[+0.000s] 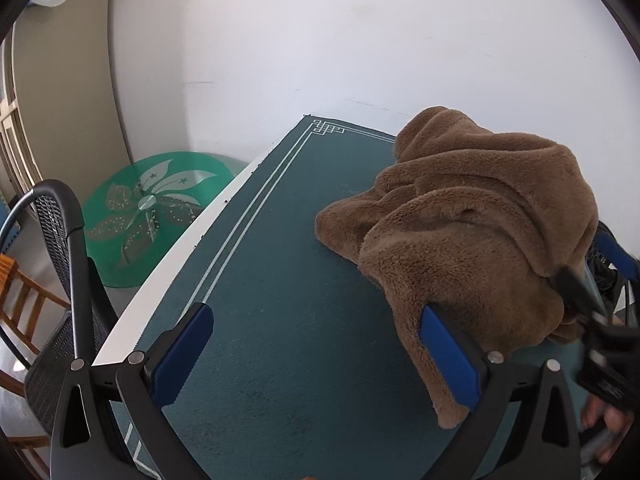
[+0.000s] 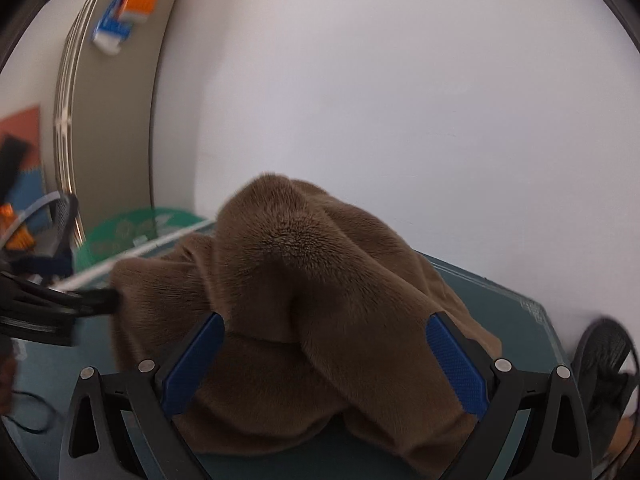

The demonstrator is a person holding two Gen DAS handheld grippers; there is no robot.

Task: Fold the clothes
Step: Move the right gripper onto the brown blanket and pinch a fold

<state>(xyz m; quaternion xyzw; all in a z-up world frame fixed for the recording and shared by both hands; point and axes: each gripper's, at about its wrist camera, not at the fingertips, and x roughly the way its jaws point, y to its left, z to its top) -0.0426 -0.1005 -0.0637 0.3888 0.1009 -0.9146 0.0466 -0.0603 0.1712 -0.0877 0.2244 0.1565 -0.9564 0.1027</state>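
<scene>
A brown fleece garment [image 1: 472, 224] lies crumpled in a heap on the dark green table mat [image 1: 280, 280]. My left gripper [image 1: 316, 328] is open over the mat; its right finger [image 1: 448, 356] touches the heap's near edge, which drapes over it. My right gripper [image 2: 324, 340] is open and wide, with the brown garment [image 2: 304, 300] bulging between its two blue pads [image 2: 456, 360]. The right gripper also shows at the right edge of the left wrist view [image 1: 588, 300], against the heap. The left gripper shows blurred at the left of the right wrist view [image 2: 92, 300].
The table's white edge [image 1: 168, 280] runs along the left. Beyond it stand a black mesh chair [image 1: 60, 240], a green round glass table [image 1: 152, 208] and a wooden chair [image 1: 24, 300]. A white wall [image 1: 360, 40] is behind the table. Another black chair [image 2: 604, 364] is at the right.
</scene>
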